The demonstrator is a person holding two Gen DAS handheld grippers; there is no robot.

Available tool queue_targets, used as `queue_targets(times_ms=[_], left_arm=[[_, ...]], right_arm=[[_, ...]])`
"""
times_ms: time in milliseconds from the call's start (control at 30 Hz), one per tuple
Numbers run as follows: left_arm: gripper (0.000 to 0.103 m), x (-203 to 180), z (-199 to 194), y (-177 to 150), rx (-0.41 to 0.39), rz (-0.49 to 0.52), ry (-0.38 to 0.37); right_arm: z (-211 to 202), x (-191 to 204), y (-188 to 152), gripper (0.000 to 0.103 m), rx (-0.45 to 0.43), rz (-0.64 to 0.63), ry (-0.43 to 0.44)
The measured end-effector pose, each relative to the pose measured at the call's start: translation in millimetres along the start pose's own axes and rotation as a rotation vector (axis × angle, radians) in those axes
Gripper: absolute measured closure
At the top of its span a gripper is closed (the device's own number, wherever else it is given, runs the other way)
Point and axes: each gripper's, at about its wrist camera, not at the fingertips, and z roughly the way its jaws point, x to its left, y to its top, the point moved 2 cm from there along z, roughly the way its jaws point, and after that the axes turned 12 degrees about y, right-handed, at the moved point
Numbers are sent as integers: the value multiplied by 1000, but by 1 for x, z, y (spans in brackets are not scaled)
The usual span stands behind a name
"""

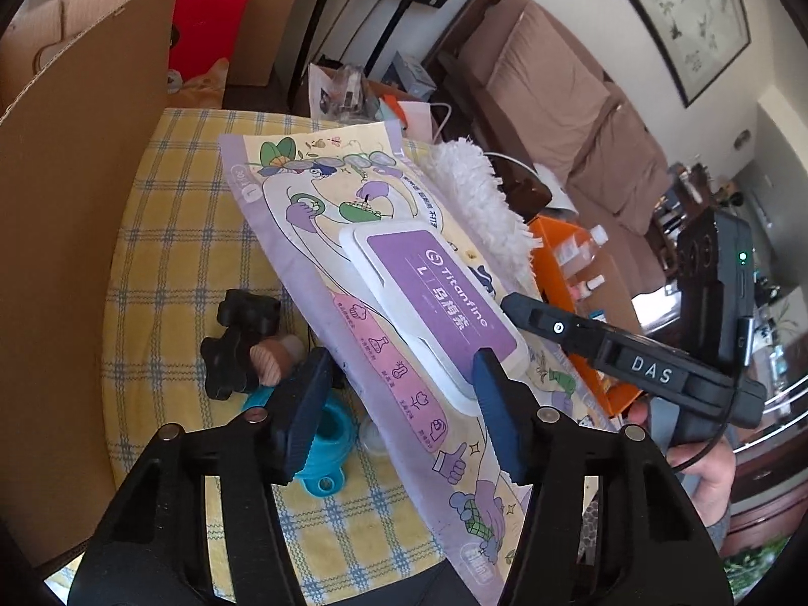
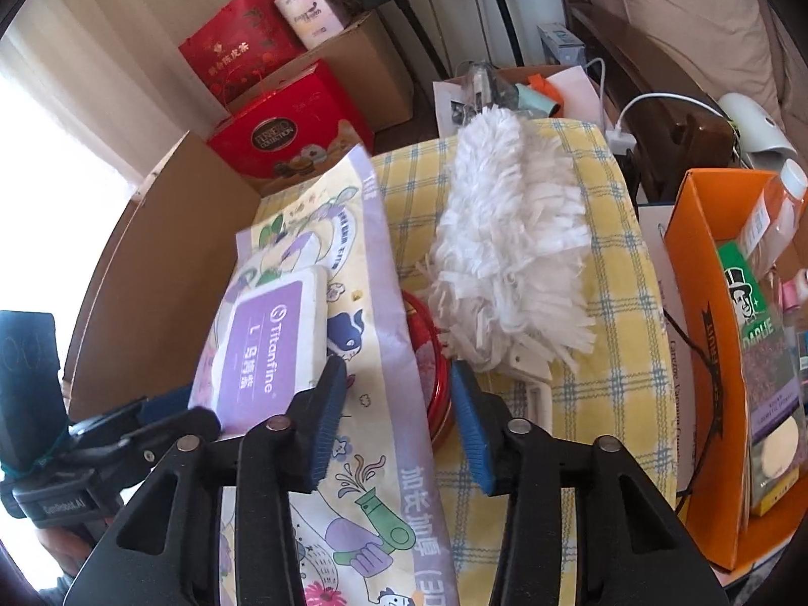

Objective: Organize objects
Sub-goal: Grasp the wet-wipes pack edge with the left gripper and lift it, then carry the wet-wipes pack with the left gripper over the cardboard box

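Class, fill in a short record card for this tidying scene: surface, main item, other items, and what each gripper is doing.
surface: yellow checked cloth
main item: purple wipes pack with white flip lid, lying tilted across other things
left of pack: black knobs, teal cup
right of pack: white duster head, red round tin partly under the pack
beside the cloth: orange box, cardboard box
left gripper: open, fingers astride the pack's near edge
right gripper: open, fingers astride the pack's purple edge

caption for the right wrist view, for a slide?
Open right gripper over the wipes pack, white duster beside it on the checked cloth.
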Motion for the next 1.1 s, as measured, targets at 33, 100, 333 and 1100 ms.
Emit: queue_targets(times_ms=[33, 100, 333, 1100], left_arm=[[50, 0, 0, 0, 0, 1, 2], [50, -1, 0, 1, 2, 0, 3], [68, -10, -7, 3, -36, 26, 5], [93, -15, -60, 7, -116, 72, -44]], right_arm=[[0, 1, 0, 67, 0, -3, 1], [0, 4, -1, 74, 4, -5, 14], [-5, 15, -4, 86, -13, -41, -19], [-40, 38, -14, 98, -83, -7, 58]])
